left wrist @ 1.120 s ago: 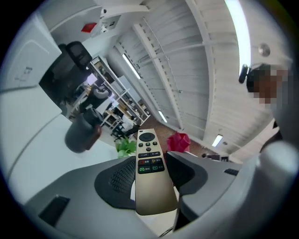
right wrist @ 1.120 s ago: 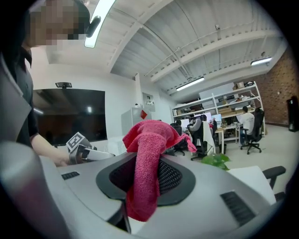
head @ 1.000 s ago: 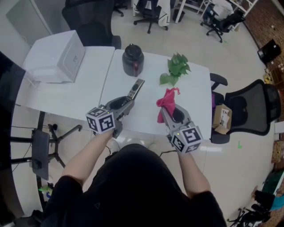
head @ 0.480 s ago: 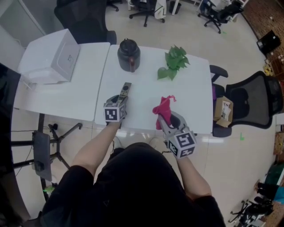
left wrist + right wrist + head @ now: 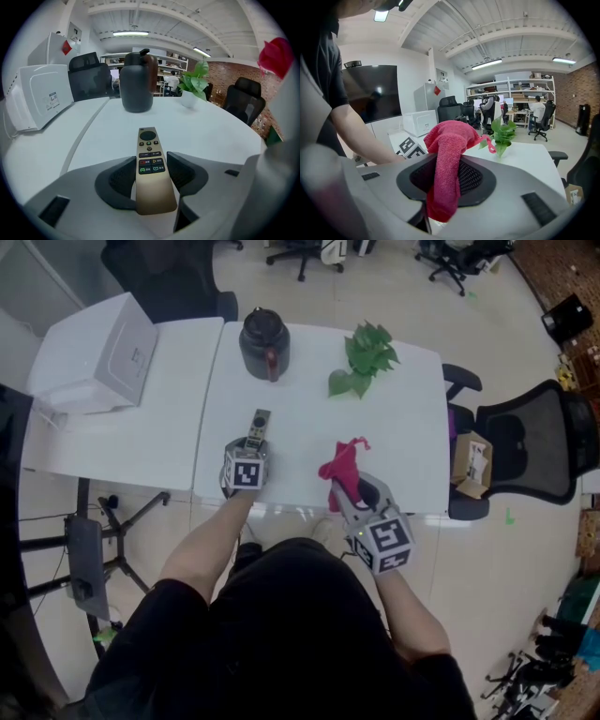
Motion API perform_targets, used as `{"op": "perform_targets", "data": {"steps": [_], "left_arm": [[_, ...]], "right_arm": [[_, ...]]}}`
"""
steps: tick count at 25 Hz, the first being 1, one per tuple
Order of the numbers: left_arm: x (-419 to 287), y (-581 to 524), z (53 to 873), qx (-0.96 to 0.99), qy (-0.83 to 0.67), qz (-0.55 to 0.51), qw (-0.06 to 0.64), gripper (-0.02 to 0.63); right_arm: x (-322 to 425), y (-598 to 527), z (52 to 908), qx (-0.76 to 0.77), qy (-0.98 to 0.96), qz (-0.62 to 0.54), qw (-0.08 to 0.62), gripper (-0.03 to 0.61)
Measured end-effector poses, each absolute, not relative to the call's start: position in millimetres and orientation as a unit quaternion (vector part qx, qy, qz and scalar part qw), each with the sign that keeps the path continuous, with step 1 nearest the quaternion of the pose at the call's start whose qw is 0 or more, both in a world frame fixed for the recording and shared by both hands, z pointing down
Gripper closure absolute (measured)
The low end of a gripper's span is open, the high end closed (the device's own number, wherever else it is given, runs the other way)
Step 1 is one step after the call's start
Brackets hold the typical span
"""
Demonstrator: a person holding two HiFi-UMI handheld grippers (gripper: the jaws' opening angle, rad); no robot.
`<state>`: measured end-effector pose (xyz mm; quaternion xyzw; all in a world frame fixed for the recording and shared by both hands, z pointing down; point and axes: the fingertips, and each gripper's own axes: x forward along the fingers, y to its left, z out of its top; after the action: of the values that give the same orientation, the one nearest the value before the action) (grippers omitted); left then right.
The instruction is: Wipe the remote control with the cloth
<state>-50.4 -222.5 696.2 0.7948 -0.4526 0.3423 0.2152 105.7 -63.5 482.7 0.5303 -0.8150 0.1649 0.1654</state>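
Left gripper (image 5: 251,448) has its jaws clamped on the back end of the remote control (image 5: 148,145), low at the near edge of the white table (image 5: 394,427). Right gripper (image 5: 447,176) is pinching the red cloth (image 5: 449,136) close beside it. My worry is that rubbing hard could twist the remote out of that narrow grip.

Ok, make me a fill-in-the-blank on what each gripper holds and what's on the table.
1. The left gripper is shut on the ____.
2. The right gripper is shut on the red ____.
3. In the head view, the black jug stands on the table to the ____ of the green plant.
Missing words: remote control; cloth; left.
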Motion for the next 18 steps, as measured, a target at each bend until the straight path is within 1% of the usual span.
{"op": "perform_targets", "data": {"steps": [8,12,13,16,18], "left_arm": [[-52.2,-218.0,709.3,0.786,-0.444,0.377,0.205,0.400],[-50.5,-219.0,710.7,0.791,-0.440,0.378,0.193,0.397],[-50.6,-218.3,711.1,0.792,-0.440,0.376,0.192,0.394],[-52.2,-215.9,709.2,0.796,-0.439,0.371,0.190,0.356],[-55.8,-214.1,704.0,0.798,-0.440,0.367,0.187,0.356]], "right_arm": [[106.4,-64.2,483.8,0.531,-0.814,0.166,0.168,0.462],[107.5,-65.1,484.4,0.534,-0.812,0.167,0.169,0.462],[107.8,-65.1,484.9,0.534,-0.811,0.168,0.169,0.462],[107.9,-67.0,486.9,0.532,-0.813,0.168,0.169,0.462],[109.2,-69.6,488.6,0.535,-0.810,0.168,0.172,0.462]]}}
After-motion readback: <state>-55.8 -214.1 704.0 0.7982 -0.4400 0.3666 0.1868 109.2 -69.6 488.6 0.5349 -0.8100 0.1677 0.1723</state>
